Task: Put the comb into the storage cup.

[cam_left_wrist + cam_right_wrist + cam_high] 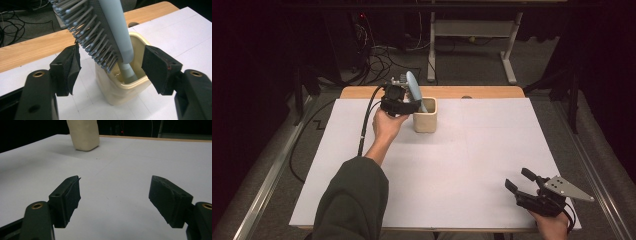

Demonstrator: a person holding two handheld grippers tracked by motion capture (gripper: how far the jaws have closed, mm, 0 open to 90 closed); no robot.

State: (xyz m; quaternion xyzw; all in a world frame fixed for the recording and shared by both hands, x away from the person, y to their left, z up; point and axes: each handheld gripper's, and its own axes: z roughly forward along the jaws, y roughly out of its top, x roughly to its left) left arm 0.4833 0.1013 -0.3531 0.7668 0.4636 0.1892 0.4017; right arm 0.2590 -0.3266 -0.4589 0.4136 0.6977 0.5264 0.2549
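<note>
Hairbrush: a grey-blue hairbrush stood handle-down in the cream cup, leaning toward the left gripper, bristles facing it.
Cup spot: the cup sat on the white sheet near the far edge of the table, left of the middle.
Left gripper: the left gripper was right up at the cup, jaws apart with the brush head between them, pads not pressing on it as far as I could see.
Right gripper: the right gripper sat low at the near right corner, well apart from the cup, its 2 jaws wide open over bare sheet.
</note>
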